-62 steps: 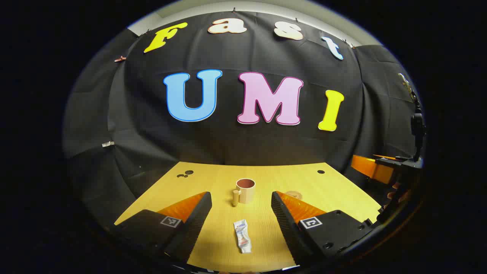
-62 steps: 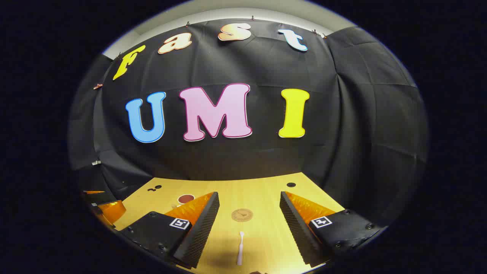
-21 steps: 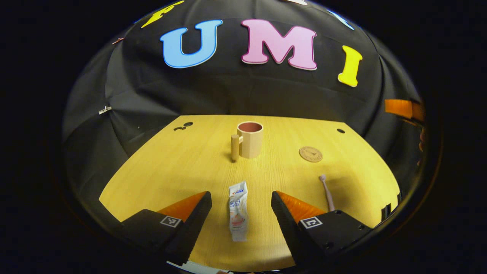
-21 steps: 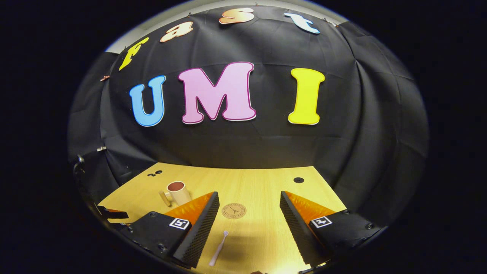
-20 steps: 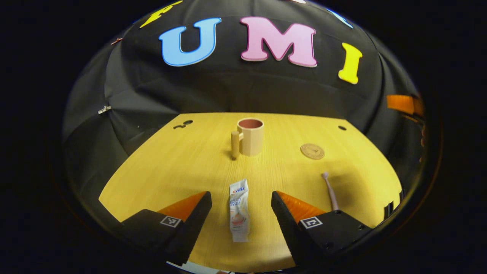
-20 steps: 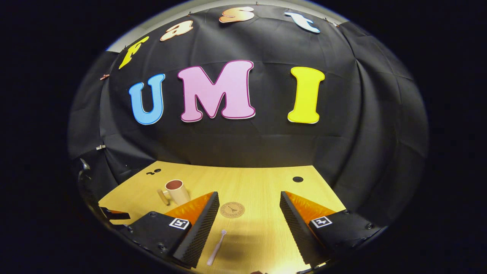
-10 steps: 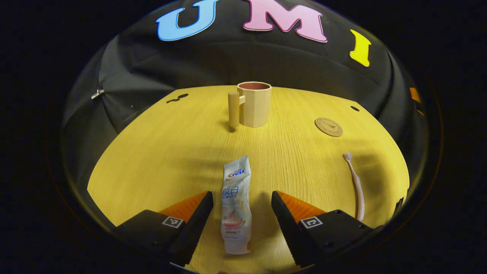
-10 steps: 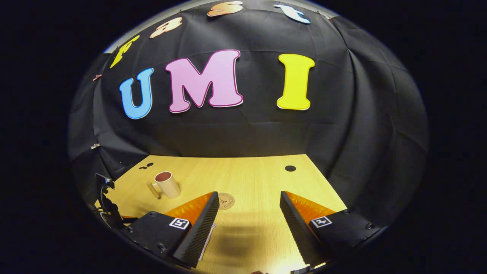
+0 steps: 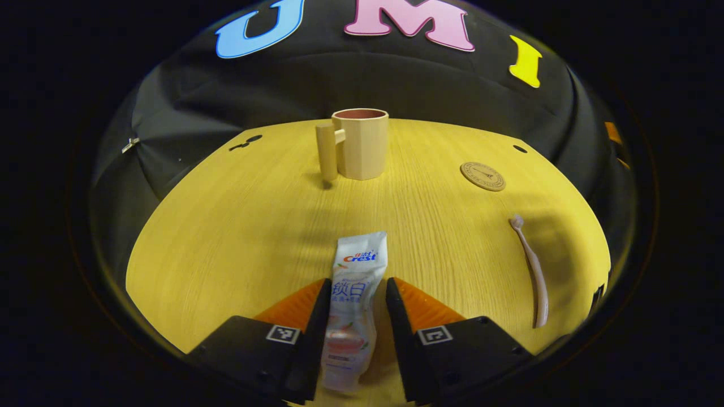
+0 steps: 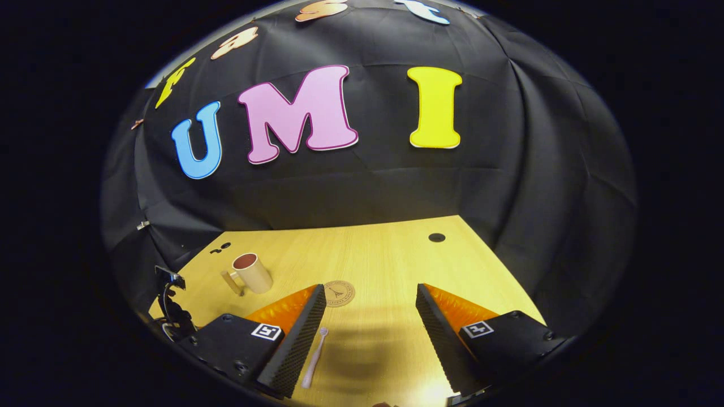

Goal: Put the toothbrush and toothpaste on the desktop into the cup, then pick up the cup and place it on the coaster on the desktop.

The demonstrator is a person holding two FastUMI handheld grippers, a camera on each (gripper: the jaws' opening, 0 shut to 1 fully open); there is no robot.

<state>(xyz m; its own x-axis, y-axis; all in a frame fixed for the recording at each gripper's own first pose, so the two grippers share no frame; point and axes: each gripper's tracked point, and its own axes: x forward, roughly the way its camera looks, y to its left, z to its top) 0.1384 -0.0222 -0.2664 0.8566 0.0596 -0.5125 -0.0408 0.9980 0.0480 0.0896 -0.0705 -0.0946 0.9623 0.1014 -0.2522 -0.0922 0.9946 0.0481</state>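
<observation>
My left gripper (image 9: 352, 339), spread wide half a second ago, now clenches the white toothpaste tube (image 9: 353, 299) lying on the yellow wooden desktop (image 9: 237, 226); lifting comes next. Beyond stands the beige faceted cup (image 9: 359, 144). The right gripper view shows my right gripper (image 10: 367, 339) spread, empty, above the pink toothbrush (image 10: 314, 357) and round cork coaster (image 10: 338, 293).

Since three seconds ago the left gripper (image 9: 352, 316) has descended to the desktop (image 9: 226, 237) and narrowed its fingers from wide apart onto the toothpaste (image 9: 353, 305), while the right gripper (image 10: 370, 339) has drifted right of the toothbrush (image 10: 314, 357).
</observation>
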